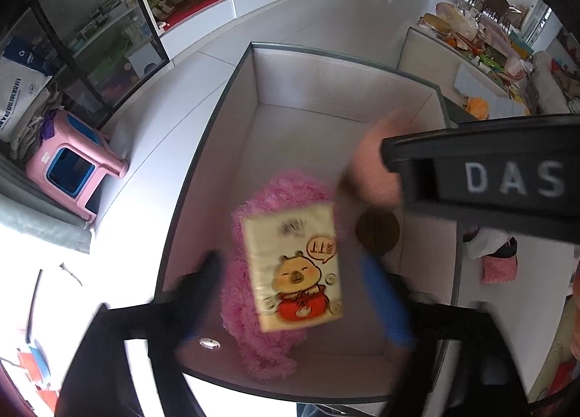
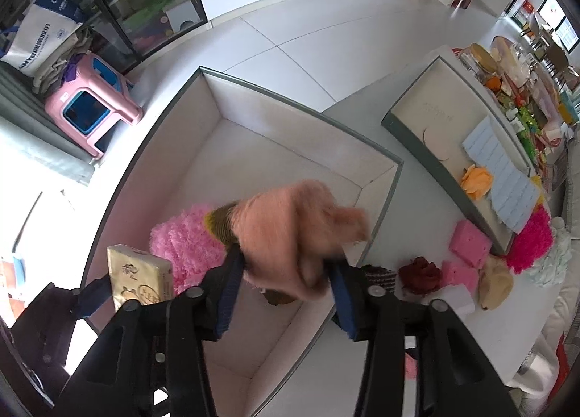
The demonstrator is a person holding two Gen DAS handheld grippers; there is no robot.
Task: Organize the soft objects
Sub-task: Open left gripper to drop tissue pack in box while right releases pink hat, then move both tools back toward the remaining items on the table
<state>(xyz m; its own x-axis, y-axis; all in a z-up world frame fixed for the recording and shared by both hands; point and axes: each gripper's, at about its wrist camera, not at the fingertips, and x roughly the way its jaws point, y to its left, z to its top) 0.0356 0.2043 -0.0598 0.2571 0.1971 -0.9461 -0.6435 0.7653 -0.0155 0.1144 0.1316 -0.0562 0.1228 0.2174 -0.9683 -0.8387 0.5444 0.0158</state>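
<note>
A white-lined box with a grey rim (image 1: 214, 120) (image 2: 152, 149) lies below both grippers. A pink fluffy item (image 1: 239, 312) (image 2: 185, 243) rests in it. A cartoon-printed tissue pack (image 1: 293, 265) (image 2: 141, 283) lies on the fluff between the fingers of my left gripper (image 1: 293, 294), which is open, with gaps on both sides. My right gripper (image 2: 286, 286) hangs over the box with a blurred peach plush cloth (image 2: 290, 232) (image 1: 377, 163) between its blue pads (image 2: 232, 283). The jaws stand apart and the cloth looks loose. A brown round item (image 1: 377, 232) sits beneath it.
To the right of the box, the table holds pink sponges (image 2: 469, 237), a dark red fabric rose (image 2: 420, 274), a magenta fluffy item (image 2: 531, 239), an orange cloth (image 2: 476, 179) and the box lid (image 2: 435, 120). A pink stool (image 2: 90, 105) stands on the floor at left.
</note>
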